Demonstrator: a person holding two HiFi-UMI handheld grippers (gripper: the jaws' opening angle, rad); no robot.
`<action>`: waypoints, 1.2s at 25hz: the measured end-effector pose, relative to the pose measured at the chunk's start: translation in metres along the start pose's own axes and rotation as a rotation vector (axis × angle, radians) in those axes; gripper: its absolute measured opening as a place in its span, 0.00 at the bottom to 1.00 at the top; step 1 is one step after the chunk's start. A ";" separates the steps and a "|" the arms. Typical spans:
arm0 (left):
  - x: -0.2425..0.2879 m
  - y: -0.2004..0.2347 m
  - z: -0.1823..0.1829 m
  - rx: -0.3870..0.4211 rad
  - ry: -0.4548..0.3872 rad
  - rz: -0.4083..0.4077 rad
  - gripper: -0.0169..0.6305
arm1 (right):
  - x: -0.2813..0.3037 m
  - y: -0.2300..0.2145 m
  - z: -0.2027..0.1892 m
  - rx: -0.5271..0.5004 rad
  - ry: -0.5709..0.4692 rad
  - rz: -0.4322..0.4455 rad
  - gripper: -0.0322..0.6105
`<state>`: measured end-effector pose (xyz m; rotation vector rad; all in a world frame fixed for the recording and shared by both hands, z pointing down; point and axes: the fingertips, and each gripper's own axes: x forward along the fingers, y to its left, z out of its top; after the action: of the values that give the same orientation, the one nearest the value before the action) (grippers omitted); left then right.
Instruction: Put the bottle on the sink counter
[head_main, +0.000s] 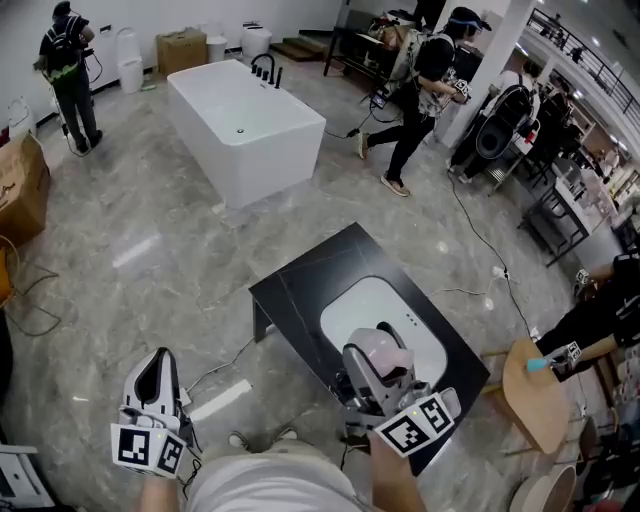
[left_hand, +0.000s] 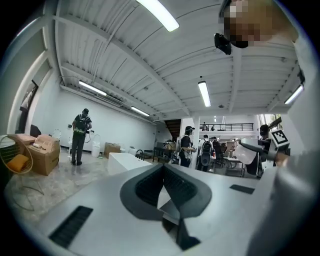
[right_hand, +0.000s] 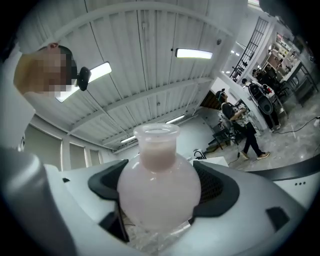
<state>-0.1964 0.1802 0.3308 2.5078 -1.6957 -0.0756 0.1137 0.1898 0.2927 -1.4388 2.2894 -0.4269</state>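
Note:
A pale pink, round-bellied bottle (head_main: 381, 350) with a short open neck is held by my right gripper (head_main: 376, 366) above the near end of the black sink counter (head_main: 310, 277), over its white basin (head_main: 372, 300). In the right gripper view the bottle (right_hand: 159, 180) fills the space between the dark pads (right_hand: 219, 186), which press on both of its sides; the right gripper (right_hand: 161, 192) is shut on it. My left gripper (head_main: 157, 374) hangs at the lower left over the floor, away from the counter. Its jaws meet with nothing between them in the left gripper view (left_hand: 164, 189).
A white bathtub (head_main: 243, 125) stands beyond the counter. A round wooden table (head_main: 535, 395) is to the right of the counter. Cardboard boxes (head_main: 20, 185) sit at the left edge. Cables (head_main: 478, 235) run across the marble floor, and people (head_main: 415, 90) walk at the back.

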 end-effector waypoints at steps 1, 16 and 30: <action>0.001 -0.001 0.000 0.002 0.001 -0.002 0.05 | 0.000 0.000 0.001 0.004 -0.001 0.004 0.67; 0.020 -0.016 -0.006 0.004 0.027 0.017 0.05 | -0.003 -0.016 0.018 0.005 0.012 0.028 0.67; 0.195 0.028 -0.022 -0.057 0.074 -0.187 0.05 | 0.123 -0.058 0.005 -0.042 0.054 -0.055 0.67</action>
<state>-0.1471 -0.0096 0.3601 2.5852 -1.4093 -0.0466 0.1138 0.0535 0.2940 -1.5311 2.3186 -0.4408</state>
